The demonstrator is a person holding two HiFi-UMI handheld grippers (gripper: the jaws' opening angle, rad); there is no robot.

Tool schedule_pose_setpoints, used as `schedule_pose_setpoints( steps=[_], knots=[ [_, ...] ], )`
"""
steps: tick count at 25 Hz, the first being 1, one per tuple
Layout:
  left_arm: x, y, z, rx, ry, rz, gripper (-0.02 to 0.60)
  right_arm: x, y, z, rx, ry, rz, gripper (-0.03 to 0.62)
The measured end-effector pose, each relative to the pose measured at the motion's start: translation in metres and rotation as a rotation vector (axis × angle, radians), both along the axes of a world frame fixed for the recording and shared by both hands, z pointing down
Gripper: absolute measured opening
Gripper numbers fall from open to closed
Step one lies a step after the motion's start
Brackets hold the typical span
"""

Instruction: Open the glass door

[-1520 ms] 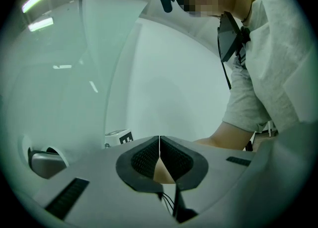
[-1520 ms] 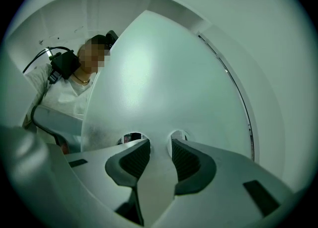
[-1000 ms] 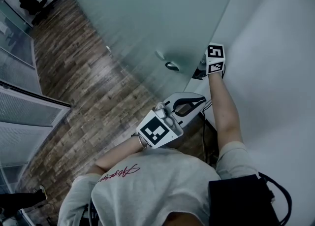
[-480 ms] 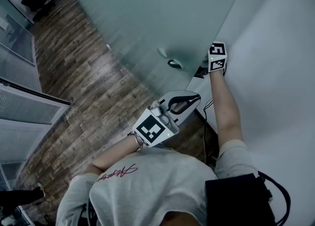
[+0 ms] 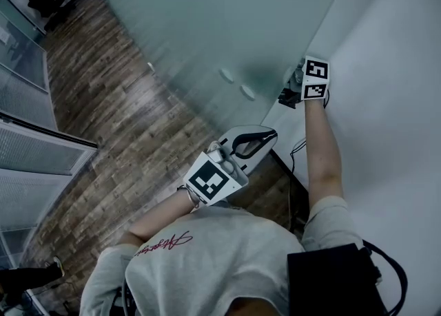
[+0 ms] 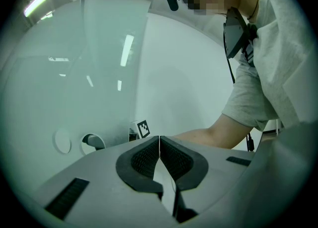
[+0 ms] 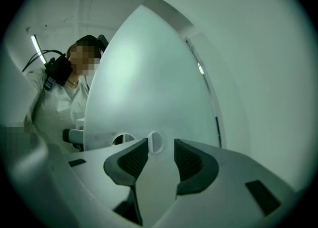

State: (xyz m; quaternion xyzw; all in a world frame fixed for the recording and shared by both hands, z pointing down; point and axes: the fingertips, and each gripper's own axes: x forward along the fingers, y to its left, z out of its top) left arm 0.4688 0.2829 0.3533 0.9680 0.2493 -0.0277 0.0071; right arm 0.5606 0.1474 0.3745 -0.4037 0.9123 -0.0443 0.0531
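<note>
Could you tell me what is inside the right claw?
The right claw has just been opening and grips nothing; in its gap shows a round fitting on the glass door. The frosted pane hides what lies behind.

The glass door [image 5: 207, 25] looks frosted pale green-grey, possibly tinted by the lighting. Floor [image 5: 117, 122]: brown wood planks. Left claw [image 6: 159, 145]: light grey, black ribbed pads [image 6: 144, 159]. Marker cube [image 5: 315, 79]: black-and-white squares.

R tool [image 5: 286, 94] by glass door [image 5: 207, 32] edge
</note>
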Motion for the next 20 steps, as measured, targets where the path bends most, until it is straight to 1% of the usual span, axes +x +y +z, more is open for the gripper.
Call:
schedule_pose_setpoints(
  steps=[2, 5, 6, 9, 10, 12, 14, 18, 20],
  knots=[
    [0.0, 0.001, -0.001, 0.007, 0.012, 0.006, 0.018, 0.016, 0.007, -0.006, 0.04, -0.014, 0.081, 0.17],
    [0.002, 0.001, -0.001, 0.002, 0.019, 0.004, 0.018, 0.018, 0.018, -0.012, 0.059, 0.023, 0.119, 0.17],
    [0.002, 0.001, -0.001, 0.005, 0.023, 0.002, 0.018, 0.018, 0.021, -0.014, 0.066, 0.039, 0.139, 0.159],
    [0.0, -0.002, -0.005, 0.001, 0.032, -0.011, 0.018, 0.018, 0.03, -0.021, 0.096, 0.094, 0.235, 0.058],
    [0.0, -0.002, -0.007, -0.012, 0.027, -0.017, 0.018, 0.017, 0.034, -0.023, 0.106, 0.116, 0.265, 0.049],
    [-0.001, -0.004, -0.01, -0.04, 0.013, -0.027, 0.018, 0.013, 0.044, -0.028, 0.127, 0.135, 0.316, 0.038],
    [0.0, -0.006, -0.013, -0.05, 0.016, -0.036, 0.018, 0.011, 0.052, -0.028, 0.131, 0.155, 0.366, 0.028],
    [0.002, -0.016, -0.009, -0.054, 0.021, -0.062, 0.018, 0.012, 0.065, -0.012, 0.103, 0.274, 0.508, 0.018],
    [0.001, -0.021, -0.006, -0.06, 0.02, -0.074, 0.018, 0.009, 0.076, -0.008, 0.114, 0.266, 0.558, 0.018]
  ],
)
